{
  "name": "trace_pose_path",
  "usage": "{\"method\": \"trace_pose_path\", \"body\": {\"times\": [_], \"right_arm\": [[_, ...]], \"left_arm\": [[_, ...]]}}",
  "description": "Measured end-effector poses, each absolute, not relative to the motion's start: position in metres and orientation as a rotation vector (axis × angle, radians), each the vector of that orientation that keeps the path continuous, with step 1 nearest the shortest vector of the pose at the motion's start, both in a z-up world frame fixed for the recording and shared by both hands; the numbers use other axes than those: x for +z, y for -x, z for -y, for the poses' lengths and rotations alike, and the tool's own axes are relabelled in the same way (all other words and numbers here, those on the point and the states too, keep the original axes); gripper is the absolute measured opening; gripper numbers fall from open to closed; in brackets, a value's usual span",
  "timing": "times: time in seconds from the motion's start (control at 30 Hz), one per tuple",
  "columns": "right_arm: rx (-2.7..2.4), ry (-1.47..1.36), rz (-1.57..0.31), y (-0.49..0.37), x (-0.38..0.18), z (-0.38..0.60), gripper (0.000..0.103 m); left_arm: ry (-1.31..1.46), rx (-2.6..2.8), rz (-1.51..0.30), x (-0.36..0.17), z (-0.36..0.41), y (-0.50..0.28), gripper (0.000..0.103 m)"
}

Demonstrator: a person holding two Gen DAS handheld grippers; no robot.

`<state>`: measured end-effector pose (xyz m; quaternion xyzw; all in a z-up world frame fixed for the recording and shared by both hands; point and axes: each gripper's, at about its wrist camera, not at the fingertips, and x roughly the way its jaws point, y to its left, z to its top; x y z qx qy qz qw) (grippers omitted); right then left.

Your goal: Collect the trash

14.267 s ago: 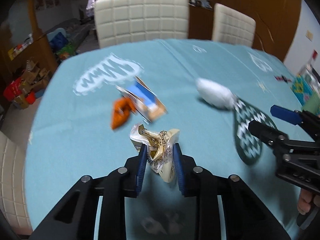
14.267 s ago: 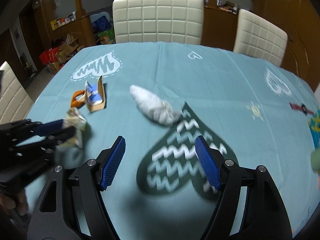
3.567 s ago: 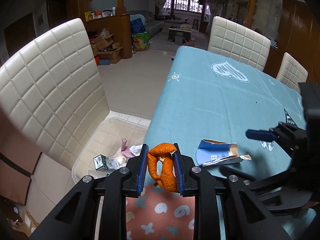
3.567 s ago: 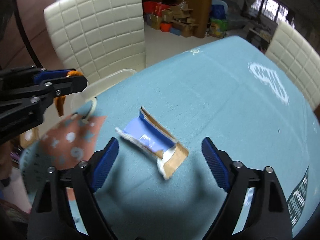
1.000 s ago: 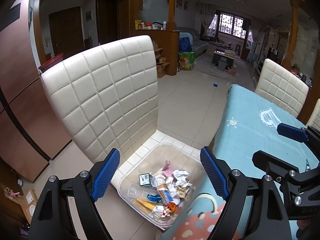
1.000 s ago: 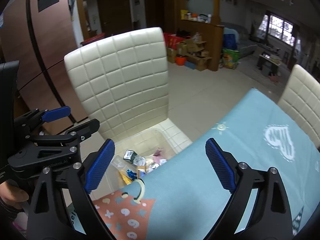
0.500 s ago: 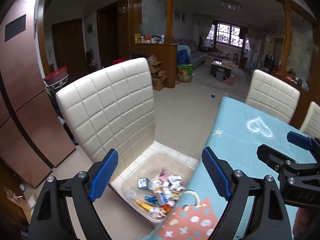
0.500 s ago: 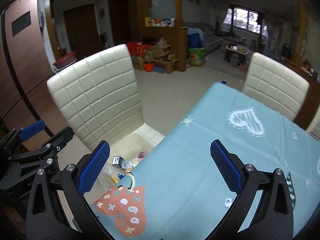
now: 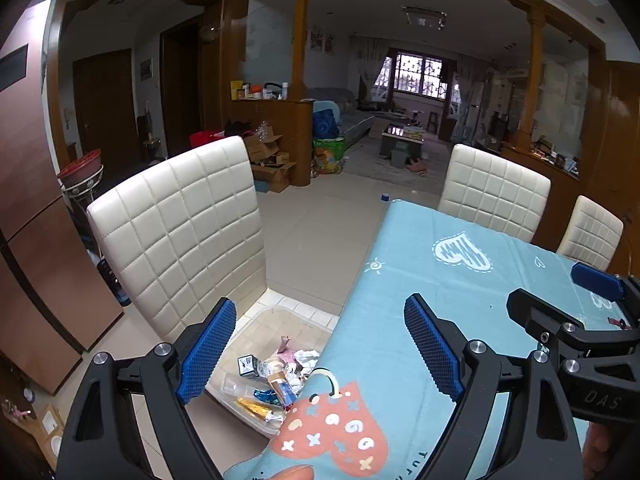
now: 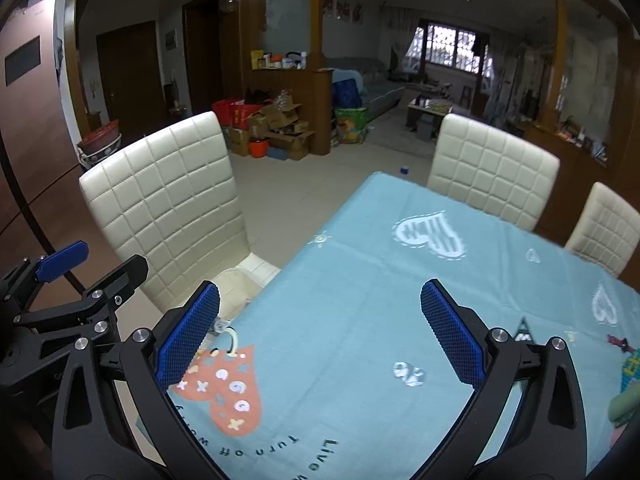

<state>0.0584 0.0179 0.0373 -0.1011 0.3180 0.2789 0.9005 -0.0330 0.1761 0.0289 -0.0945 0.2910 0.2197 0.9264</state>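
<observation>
A clear plastic bin (image 9: pixel 280 312) sits on the floor between the table edge and a cream chair, and it holds several wrappers and crumpled scraps (image 9: pixel 276 376). My left gripper (image 9: pixel 320 344) hangs open above the table corner and bin, with nothing between its blue pads. My right gripper (image 10: pixel 320 336) is open over the blue tablecloth (image 10: pixel 360 280), also with nothing in it. Each gripper shows in the other's view: the right gripper (image 9: pixel 560 292) at the right edge, the left gripper (image 10: pixel 98 266) at the left edge. From the right wrist view only a sliver of the bin (image 10: pixel 240 276) shows.
The cream chair (image 9: pixel 180 232) stands right behind the bin. Two more chairs (image 9: pixel 492 196) line the table's far side. Small items (image 10: pixel 618 342) and a green thing (image 10: pixel 624 400) lie at the table's right edge. Boxes (image 10: pixel 280 128) clutter the floor beyond. A fingertip (image 9: pixel 296 472) shows at the bottom.
Both grippers have risen and drawn back from the bin, so it looks smaller and more of the table shows. The right gripper's jaws stand a little wider than a second ago.
</observation>
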Motion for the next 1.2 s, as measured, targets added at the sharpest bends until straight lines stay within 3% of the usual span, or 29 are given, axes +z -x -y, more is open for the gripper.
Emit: {"method": "trace_pose_path", "body": {"times": [1.2], "right_arm": [[0.470,0.161,-0.622,-0.057,0.051,0.023,0.100]], "left_arm": [[0.117,0.416,-0.547,0.048,-0.140,0.029,0.084]]}}
